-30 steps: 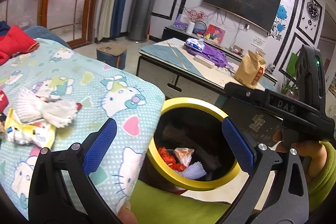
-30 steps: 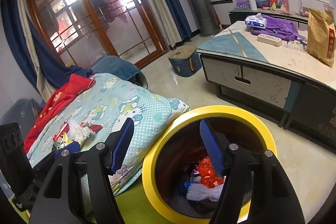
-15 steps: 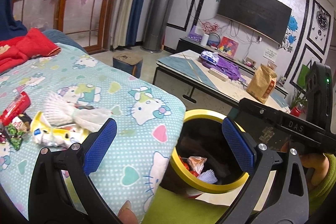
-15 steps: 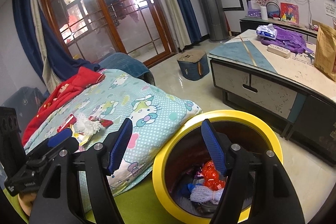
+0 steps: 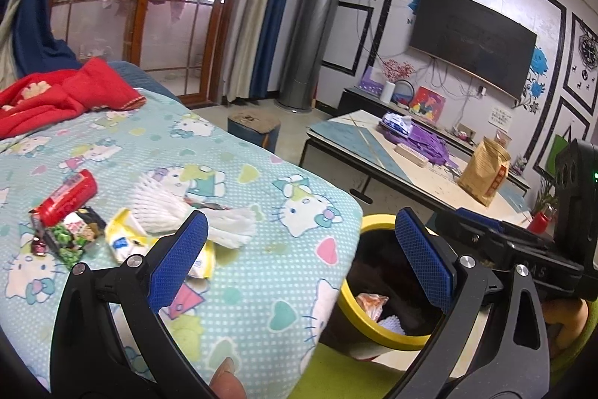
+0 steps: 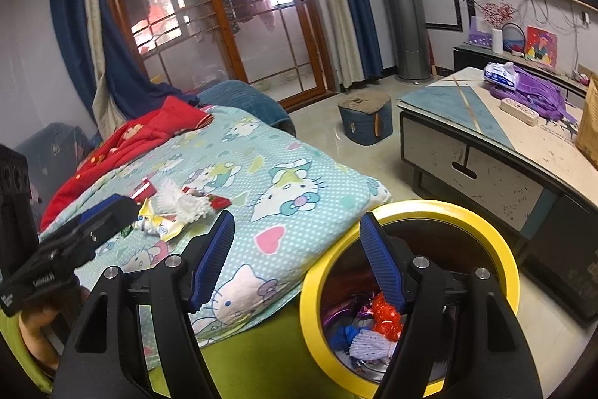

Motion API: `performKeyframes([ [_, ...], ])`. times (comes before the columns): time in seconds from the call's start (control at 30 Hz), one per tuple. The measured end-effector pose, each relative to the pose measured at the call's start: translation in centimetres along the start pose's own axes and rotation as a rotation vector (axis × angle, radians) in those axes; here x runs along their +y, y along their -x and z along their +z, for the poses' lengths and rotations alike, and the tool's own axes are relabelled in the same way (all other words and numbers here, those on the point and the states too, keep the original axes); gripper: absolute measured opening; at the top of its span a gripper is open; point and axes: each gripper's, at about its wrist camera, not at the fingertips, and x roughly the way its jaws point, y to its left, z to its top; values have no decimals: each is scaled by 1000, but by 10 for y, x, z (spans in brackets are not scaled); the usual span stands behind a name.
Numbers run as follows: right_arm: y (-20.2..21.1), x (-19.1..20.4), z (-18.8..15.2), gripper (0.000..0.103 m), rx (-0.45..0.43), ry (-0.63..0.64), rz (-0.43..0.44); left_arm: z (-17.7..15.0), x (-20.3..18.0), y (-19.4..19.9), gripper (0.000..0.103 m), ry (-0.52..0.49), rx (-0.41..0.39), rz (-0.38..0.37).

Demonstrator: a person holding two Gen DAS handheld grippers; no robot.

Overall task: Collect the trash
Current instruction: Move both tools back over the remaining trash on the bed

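Observation:
Trash lies on the Hello Kitty blanket [image 5: 261, 279]: a white foam net [image 5: 209, 212], a yellow wrapper [image 5: 127, 242], a red packet [image 5: 69, 197] and a green-black wrapper [image 5: 71, 234]. The same pile [image 6: 175, 208] shows in the right wrist view. A yellow-rimmed bin [image 6: 501, 260] beside the bed holds several wrappers [image 6: 373, 328]; it also shows in the left wrist view [image 5: 351, 305]. My left gripper [image 5: 299, 257] is open and empty above the blanket's edge. My right gripper [image 6: 295, 257] is open and empty, over the blanket's edge and the bin's rim.
A red garment [image 5: 63, 92] lies at the far end of the bed. A low coffee table [image 6: 497, 152] with a brown bag [image 5: 484, 171] and purple cloth stands right of the bin. A small blue stool [image 6: 364, 116] stands on the floor beyond.
Both grippers have swung left and up, away from the bin's mouth towards the blanket. The trash pile now sits closer to the left gripper's left finger. Both stay open.

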Motion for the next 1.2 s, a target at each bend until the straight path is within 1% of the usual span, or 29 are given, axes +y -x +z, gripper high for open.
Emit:
performKeyframes([
  [0.67, -22, 57, 2, 68, 46, 100, 92, 8, 58, 25, 92, 113, -59, 126],
  [0.97, -41, 88, 6, 69, 60, 144, 144, 9, 81, 35, 92, 154, -76, 168],
  [1.2, -58, 107, 10, 69, 68, 169, 161, 10, 98, 40, 92, 185, -85, 198],
])
